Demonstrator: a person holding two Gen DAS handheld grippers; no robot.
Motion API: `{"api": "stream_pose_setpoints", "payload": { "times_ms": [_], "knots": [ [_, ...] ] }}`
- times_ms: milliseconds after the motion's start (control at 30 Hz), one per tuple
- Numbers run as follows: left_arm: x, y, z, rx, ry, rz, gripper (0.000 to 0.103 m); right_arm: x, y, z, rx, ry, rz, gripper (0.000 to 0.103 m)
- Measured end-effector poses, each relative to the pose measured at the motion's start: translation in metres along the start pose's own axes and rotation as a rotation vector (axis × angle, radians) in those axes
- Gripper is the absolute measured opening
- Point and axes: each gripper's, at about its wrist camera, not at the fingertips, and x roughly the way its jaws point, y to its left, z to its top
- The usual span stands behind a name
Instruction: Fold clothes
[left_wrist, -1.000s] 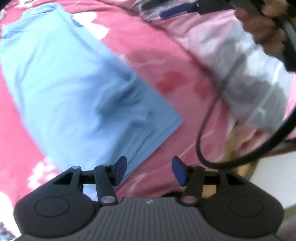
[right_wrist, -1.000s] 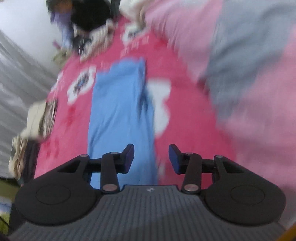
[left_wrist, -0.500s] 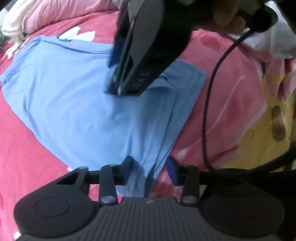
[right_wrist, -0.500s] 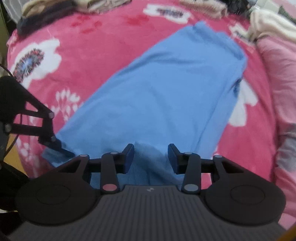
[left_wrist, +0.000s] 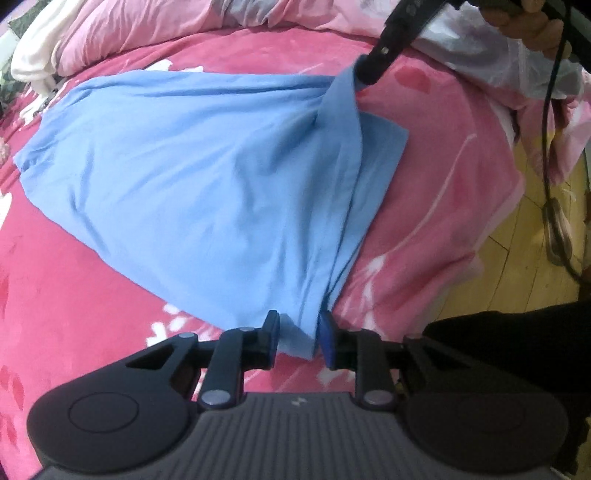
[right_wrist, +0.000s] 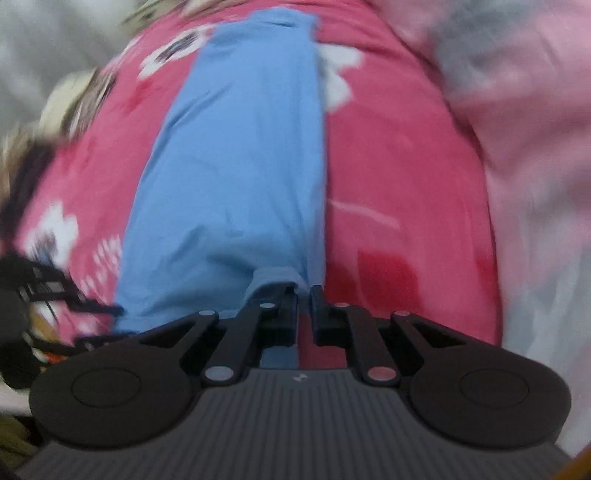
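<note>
A light blue garment lies spread on a red floral bedspread. At the bottom of the left wrist view my left gripper has the garment's near corner between its jaws. They are closing, and a gap still shows beside the cloth. My right gripper is at the garment's far right edge, its jaws closing and pinched on the cloth, which rises to it in a peak. The blurred right wrist view shows the right gripper nearly shut, a fold of the blue garment at its tips.
Pink and grey bedding and a white cloth are heaped along the far side. A person's hand holds the right gripper, and a black cable hangs from it. Wooden floor lies beyond the bed's right edge.
The right gripper moved from over the garment's middle to its far right edge and took hold, drawing the cloth up. Both pairs of jaws have narrowed, the left about the near corner.
</note>
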Motion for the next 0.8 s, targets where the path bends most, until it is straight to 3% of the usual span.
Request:
{"api": "stream_pose_setpoints", "payload": {
  "times_ms": [67,100,200,333,500,533,600,633,667,800],
  "knots": [
    [-0.003,0.001,0.002,0.01,-0.013,0.009,0.025,-0.006,-0.017,-0.002,0.149,-0.035,0.052,0.015],
    [-0.004,0.001,0.004,0.017,-0.022,0.013,0.026,-0.009,-0.025,-0.004,0.222,-0.057,0.075,0.027],
    [0.0,-0.004,0.015,0.054,-0.042,0.028,0.032,-0.012,-0.047,-0.005,0.427,-0.114,0.147,0.049],
    [0.014,-0.019,0.036,0.128,-0.093,0.047,0.034,0.002,-0.065,-0.004,0.599,-0.119,0.205,0.053],
    [0.029,-0.035,0.061,0.208,-0.162,0.042,0.041,0.032,-0.066,0.002,0.553,0.013,0.157,0.053],
    [0.035,-0.039,0.065,0.228,-0.168,0.046,0.043,0.039,-0.065,0.003,0.541,0.048,0.157,0.052],
    [0.048,-0.047,0.071,0.272,-0.174,0.06,0.042,0.041,-0.059,0.005,0.51,0.073,0.151,0.037],
    [0.053,-0.051,0.072,0.296,-0.178,0.074,0.041,0.042,-0.055,0.006,0.495,0.086,0.148,0.013],
    [0.056,-0.053,0.071,0.321,-0.188,0.085,0.04,0.042,-0.052,0.007,0.484,0.092,0.146,0.005],
    [0.06,-0.054,0.069,0.334,-0.205,0.082,0.025,0.024,-0.045,0.011,0.528,0.033,0.187,0.003]
  ]
}}
